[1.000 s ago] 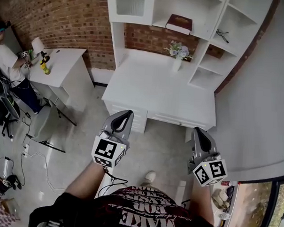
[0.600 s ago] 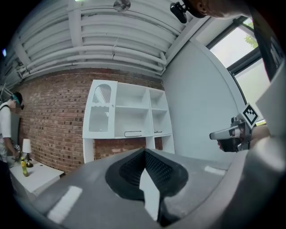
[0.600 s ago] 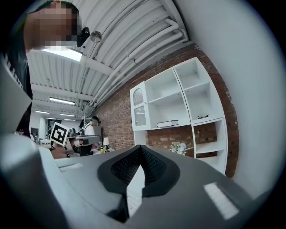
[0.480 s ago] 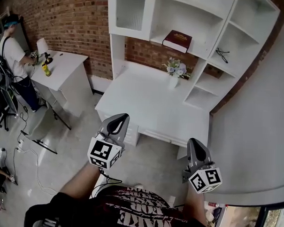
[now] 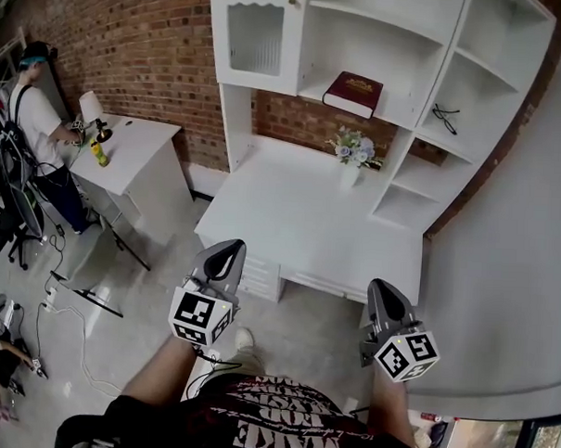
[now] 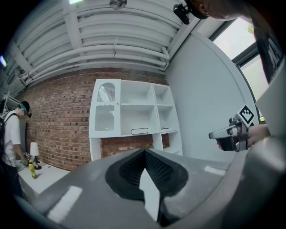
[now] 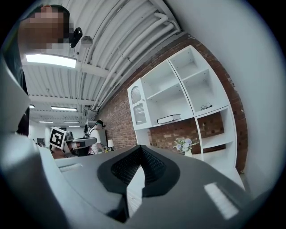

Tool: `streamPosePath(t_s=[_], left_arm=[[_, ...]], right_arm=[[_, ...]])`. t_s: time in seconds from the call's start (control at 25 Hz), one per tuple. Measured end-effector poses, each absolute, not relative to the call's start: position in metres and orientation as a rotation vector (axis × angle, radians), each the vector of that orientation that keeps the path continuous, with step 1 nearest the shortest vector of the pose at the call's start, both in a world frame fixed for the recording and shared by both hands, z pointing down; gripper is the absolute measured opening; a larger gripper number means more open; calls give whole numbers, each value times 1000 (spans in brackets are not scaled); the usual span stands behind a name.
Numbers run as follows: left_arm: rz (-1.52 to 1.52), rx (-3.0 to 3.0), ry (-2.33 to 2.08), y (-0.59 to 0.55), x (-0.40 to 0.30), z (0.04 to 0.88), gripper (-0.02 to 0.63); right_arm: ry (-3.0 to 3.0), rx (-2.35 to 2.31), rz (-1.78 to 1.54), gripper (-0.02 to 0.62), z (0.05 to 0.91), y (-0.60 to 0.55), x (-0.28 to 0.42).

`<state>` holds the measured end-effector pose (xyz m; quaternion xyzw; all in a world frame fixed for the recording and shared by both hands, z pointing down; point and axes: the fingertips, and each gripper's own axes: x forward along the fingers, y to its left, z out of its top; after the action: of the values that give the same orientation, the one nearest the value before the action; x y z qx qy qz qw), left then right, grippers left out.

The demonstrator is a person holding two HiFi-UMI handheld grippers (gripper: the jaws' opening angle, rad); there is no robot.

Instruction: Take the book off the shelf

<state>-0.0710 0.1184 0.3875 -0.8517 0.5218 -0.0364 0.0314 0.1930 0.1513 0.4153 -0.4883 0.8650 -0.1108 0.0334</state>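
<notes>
Left tongs (image 5: 225, 249) and right tongs (image 5: 382, 290) have come nearer the tabletop (image 5: 299, 219) than a second ago; both are pressed together, empty. The dark red book (image 5: 353, 92) lies flat on its shelf (image 5: 395, 112), well ahead of and above both tongs. It looks a stiff, fairly heavy hardcover with a smooth cover; pinching across its near edge, covers and pages together, seems safest.

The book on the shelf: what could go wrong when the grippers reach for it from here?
Both the left gripper and right gripper are shut; unopened, they may push the book deeper. The book lies flat, so a jaw may not slip beneath. The flower vase stands on the desk just below; a reaching arm could tip it.
</notes>
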Motion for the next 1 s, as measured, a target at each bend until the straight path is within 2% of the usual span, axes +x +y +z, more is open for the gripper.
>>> streamPosePath(t_s=[1.0], left_arm=[[-71, -2764, 1431, -84, -112, 396, 0]], right_arm=[[2585, -1622, -406, 23, 413, -27, 125]])
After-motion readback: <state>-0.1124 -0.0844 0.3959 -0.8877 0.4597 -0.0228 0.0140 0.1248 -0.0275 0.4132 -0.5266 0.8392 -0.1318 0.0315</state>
